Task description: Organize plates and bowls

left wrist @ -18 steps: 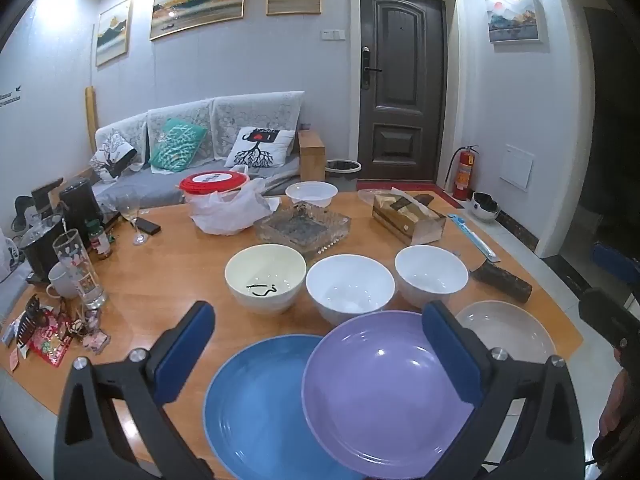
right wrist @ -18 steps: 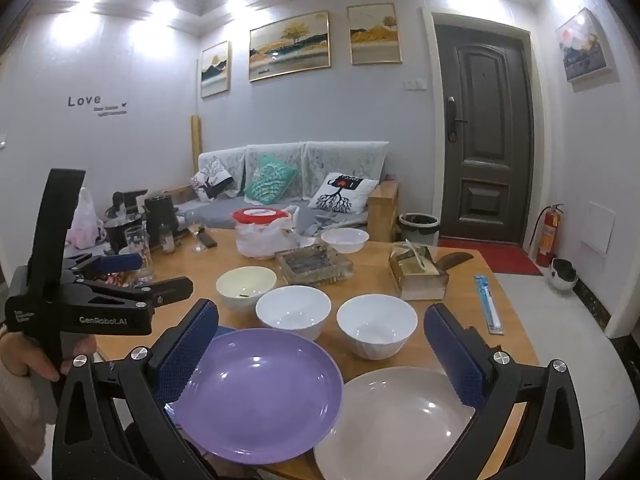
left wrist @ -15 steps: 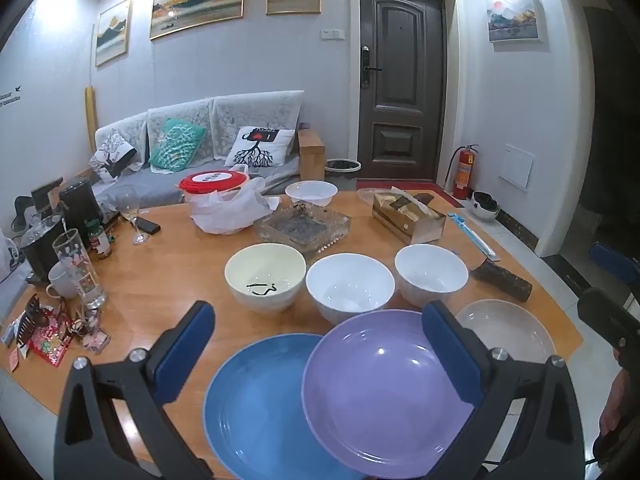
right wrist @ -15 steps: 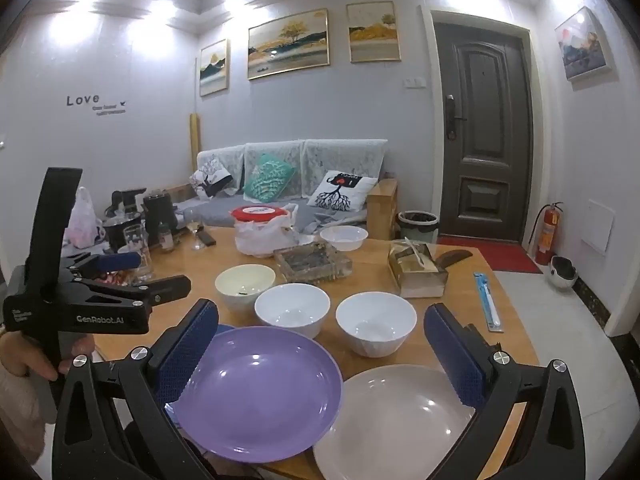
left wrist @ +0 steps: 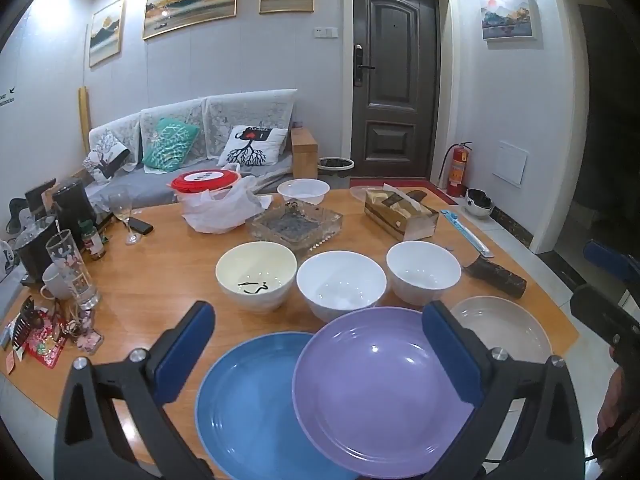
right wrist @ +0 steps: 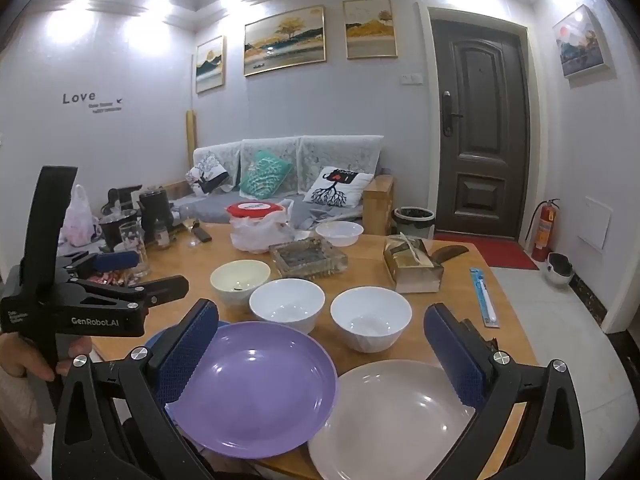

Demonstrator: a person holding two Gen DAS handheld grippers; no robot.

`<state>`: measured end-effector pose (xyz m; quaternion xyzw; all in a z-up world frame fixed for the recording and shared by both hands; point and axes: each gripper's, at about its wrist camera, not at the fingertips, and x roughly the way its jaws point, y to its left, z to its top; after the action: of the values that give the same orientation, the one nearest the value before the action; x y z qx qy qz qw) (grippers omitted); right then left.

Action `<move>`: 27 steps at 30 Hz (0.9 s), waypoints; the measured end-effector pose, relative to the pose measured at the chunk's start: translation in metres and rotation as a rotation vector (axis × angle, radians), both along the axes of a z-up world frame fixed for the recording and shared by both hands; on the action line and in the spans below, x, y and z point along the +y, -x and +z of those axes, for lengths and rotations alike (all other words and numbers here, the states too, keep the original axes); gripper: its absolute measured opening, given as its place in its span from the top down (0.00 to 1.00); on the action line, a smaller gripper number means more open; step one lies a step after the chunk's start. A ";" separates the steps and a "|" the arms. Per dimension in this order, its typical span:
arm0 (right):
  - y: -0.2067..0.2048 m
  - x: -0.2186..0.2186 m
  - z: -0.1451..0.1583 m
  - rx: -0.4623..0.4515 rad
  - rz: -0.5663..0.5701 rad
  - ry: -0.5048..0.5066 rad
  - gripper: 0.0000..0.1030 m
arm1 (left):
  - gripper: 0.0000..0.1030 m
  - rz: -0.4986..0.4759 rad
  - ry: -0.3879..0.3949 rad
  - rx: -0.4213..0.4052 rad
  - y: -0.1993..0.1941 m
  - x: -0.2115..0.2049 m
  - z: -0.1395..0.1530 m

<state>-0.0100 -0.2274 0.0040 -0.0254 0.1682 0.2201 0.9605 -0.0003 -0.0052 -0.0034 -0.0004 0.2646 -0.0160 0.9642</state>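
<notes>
Three plates along the near edge of the wooden worktop point(left wrist: 132, 292), placed here against the purple plate point(left wrist: 384, 396): purple plate in the middle, its left rim overlapping the blue plate point(left wrist: 248, 408), its right rim just beside or slightly over the pale grey plate point(right wrist: 396, 416), which cannot be told for sure. Behind the purple plate, a row of three bowls standing upright: cream bowl point(left wrist: 256, 274) with a dark squiggle inside, behind and to the left; white bowl point(left wrist: 341, 289) straight behind, close to the purple rim; second white bowl point(left wrist: 423, 270) behind and to the right. Further back from the purple plate, a glass tray point(left wrist: 296, 222), a small white bowl point(left wrist: 303, 191), a red-lidded tub point(left wrist: 206, 180) in a plastic bag, and a tissue box point(left wrist: 400, 214) off to the right. Far left of the purple plate, a tall glass point(left wrist: 72, 272), a wine glass point(left wrist: 122, 210) and a mug point(left wrist: 56, 286). Left claw point(left wrist: 318, 352) spread wide, hovering above the blue and purple plates, gripping nothing. Right claw point(right wrist: 322, 350) likewise wide apart, above the purple and grey plates, holding nothing. Seen from the right wrist, left claw raised at the left of the purple plate, a hand point(right wrist: 38, 360) on its handle.
</notes>
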 end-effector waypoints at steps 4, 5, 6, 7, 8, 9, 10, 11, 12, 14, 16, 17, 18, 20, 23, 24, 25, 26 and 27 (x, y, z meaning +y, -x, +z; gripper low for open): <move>0.000 0.001 0.001 0.003 -0.001 -0.001 0.01 | 0.00 0.002 0.005 0.006 -0.002 0.001 0.000; 0.000 0.001 0.001 0.004 -0.001 -0.001 0.01 | 0.00 0.000 0.007 0.008 -0.002 0.001 0.000; -0.001 0.001 0.000 0.002 -0.001 -0.001 0.01 | 0.00 -0.002 0.011 0.009 -0.003 0.001 -0.001; 0.002 0.000 -0.003 0.004 -0.004 -0.002 0.01 | 0.00 -0.001 0.012 0.009 -0.003 0.001 -0.001; 0.001 0.000 -0.004 0.004 -0.004 -0.002 0.01 | 0.00 0.000 0.011 0.010 -0.003 0.001 -0.002; 0.002 0.000 -0.003 0.005 -0.003 -0.003 0.01 | 0.00 0.001 0.010 0.010 -0.004 0.001 -0.002; 0.002 0.000 -0.002 0.005 -0.003 -0.003 0.01 | 0.00 0.000 0.010 0.010 -0.004 0.001 -0.003; 0.002 0.000 -0.002 0.005 -0.003 -0.003 0.01 | 0.00 0.000 0.011 0.011 -0.004 0.001 -0.003; 0.002 0.000 -0.002 0.006 -0.003 -0.002 0.01 | 0.00 -0.001 0.013 0.013 -0.005 0.001 -0.003; 0.002 0.000 -0.003 0.006 -0.002 -0.002 0.01 | 0.00 0.000 0.018 0.015 -0.005 0.002 -0.004; 0.002 0.000 -0.002 0.007 -0.003 -0.002 0.01 | 0.00 0.000 0.017 0.016 -0.005 0.001 -0.004; 0.001 0.000 -0.002 0.007 -0.002 -0.002 0.01 | 0.00 0.001 0.016 0.016 -0.006 0.001 -0.005; 0.001 0.000 -0.003 0.007 -0.002 -0.001 0.01 | 0.00 0.001 0.016 0.016 -0.006 0.002 -0.005; 0.002 0.001 -0.002 0.008 -0.003 -0.002 0.01 | 0.00 0.003 0.016 0.017 -0.007 0.003 -0.005; 0.001 0.001 -0.002 0.007 -0.003 -0.002 0.01 | 0.00 0.005 0.017 0.016 -0.007 0.004 -0.006; 0.001 0.000 -0.002 0.007 -0.003 -0.001 0.01 | 0.00 0.006 0.017 0.016 -0.007 0.005 -0.006; 0.001 0.000 -0.001 0.008 -0.002 -0.001 0.01 | 0.00 0.007 0.017 0.016 -0.008 0.005 -0.006; 0.001 0.000 -0.001 0.008 -0.003 -0.002 0.01 | 0.00 0.007 0.017 0.016 -0.007 0.005 -0.006; 0.000 0.000 -0.002 0.008 -0.003 -0.002 0.01 | 0.00 0.007 0.017 0.016 -0.007 0.006 -0.006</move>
<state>-0.0104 -0.2273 0.0020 -0.0235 0.1717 0.2190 0.9602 0.0071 0.0006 -0.0091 -0.0097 0.2722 -0.0150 0.9621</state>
